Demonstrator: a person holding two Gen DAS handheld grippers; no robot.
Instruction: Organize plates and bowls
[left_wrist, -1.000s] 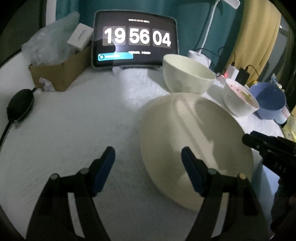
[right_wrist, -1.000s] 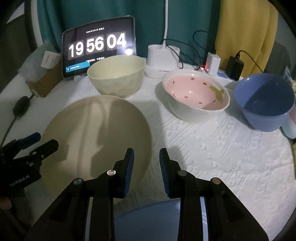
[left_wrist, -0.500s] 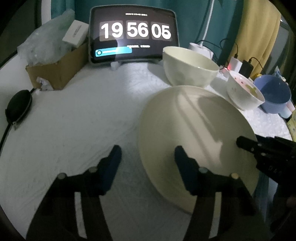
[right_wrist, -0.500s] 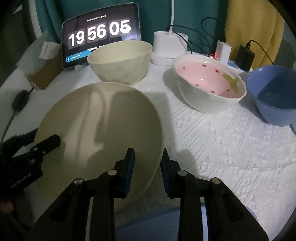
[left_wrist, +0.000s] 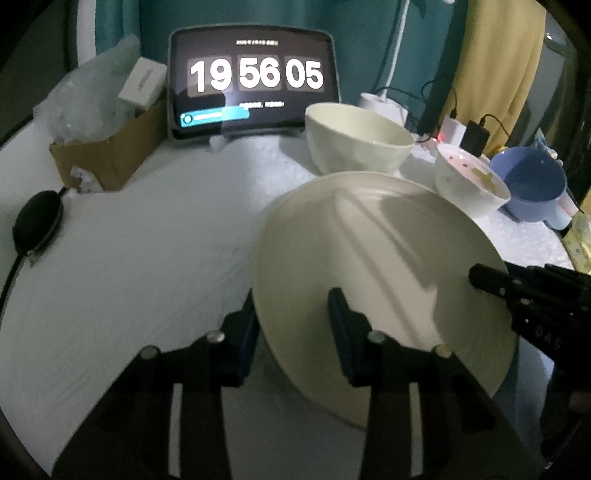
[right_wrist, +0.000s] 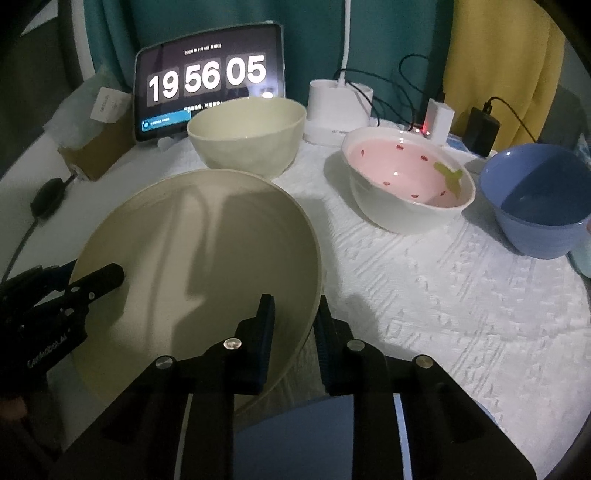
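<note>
The worktop (right_wrist: 461, 295) carries a cream plate (right_wrist: 192, 258), tilted, at centre. Left tongs (left_wrist: 291, 325) straddle its nine o'clock rim; right tongs (right_wrist: 295, 325) straddle its four o'clock rim. Both have just been closing from wider. Whether pads pinch yet, I cannot tell.

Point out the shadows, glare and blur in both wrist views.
Left wrist view: dim, fisheye-bent edges, long shadows across the cream plate, clock tablet digits glaring, left tongs soft. Right wrist view: sharper, twin shadows on the plate, bright tablet.
</note>
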